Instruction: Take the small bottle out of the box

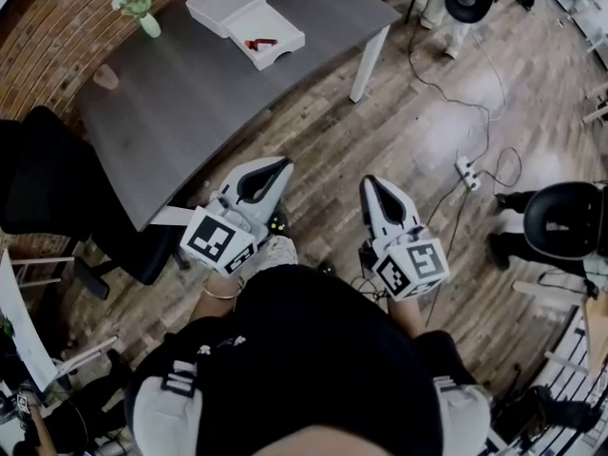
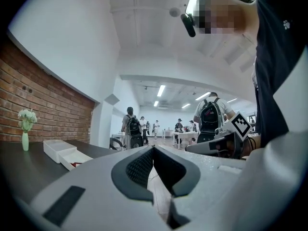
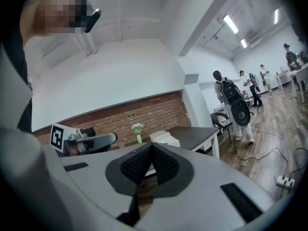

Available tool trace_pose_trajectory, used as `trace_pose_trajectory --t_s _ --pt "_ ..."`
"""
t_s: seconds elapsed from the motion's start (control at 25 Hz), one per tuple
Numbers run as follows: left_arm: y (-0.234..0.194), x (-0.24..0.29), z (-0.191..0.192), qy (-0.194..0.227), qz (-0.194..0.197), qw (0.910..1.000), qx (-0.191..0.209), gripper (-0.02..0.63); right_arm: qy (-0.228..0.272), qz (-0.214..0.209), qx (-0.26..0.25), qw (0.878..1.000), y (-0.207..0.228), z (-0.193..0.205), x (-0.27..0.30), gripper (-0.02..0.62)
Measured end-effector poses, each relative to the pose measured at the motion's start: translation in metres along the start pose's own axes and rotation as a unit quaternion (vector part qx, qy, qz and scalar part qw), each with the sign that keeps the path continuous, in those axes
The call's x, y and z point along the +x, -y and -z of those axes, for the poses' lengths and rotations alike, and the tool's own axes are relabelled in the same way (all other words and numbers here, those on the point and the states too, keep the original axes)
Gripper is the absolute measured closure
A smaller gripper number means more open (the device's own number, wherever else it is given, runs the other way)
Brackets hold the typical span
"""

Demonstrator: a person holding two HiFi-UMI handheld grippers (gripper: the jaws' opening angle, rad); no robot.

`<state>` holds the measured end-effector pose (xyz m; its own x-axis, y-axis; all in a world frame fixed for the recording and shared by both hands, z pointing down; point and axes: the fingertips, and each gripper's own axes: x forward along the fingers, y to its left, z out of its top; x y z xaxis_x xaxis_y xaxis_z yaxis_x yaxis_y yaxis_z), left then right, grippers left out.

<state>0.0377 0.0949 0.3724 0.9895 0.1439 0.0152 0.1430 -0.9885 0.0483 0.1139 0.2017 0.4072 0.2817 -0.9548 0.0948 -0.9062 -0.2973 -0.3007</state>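
Note:
A white box lies open on the far part of the dark grey table, its lid beside it. Inside lies a small dark red bottle. The box also shows low at the left in the left gripper view, and the box appears behind the jaws in the right gripper view. My left gripper is held close to the body, short of the table's near edge, jaws together and empty. My right gripper is beside it over the wooden floor, shut and empty.
A green vase with white flowers stands at the table's far left, a small cup near it. A black chair sits left of the table. Cables and a power strip lie on the floor at right. People stand in the distance.

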Motion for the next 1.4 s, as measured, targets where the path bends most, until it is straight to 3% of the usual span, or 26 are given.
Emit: trace_pose_trajectory --t_s 0.4,0.92,1.4 --pt "-0.087 0.023 -0.005 0.010 -0.001 0.9999 -0.005 0.603 0.005 -0.015 -0.022 1.000 -0.003 -0.024 0.089 0.591" --pt "-0.195 0.022 -0.004 0.013 -0.013 0.9997 -0.014 0.603 -0.019 -0.033 -0.039 0.998 -0.026 -0.024 0.192 0.577" --pt "-0.261 0.009 0.009 0.011 -0.011 0.9995 -0.028 0.603 -0.032 -0.027 -0.048 0.998 -0.046 -0.014 0.255 0.563"
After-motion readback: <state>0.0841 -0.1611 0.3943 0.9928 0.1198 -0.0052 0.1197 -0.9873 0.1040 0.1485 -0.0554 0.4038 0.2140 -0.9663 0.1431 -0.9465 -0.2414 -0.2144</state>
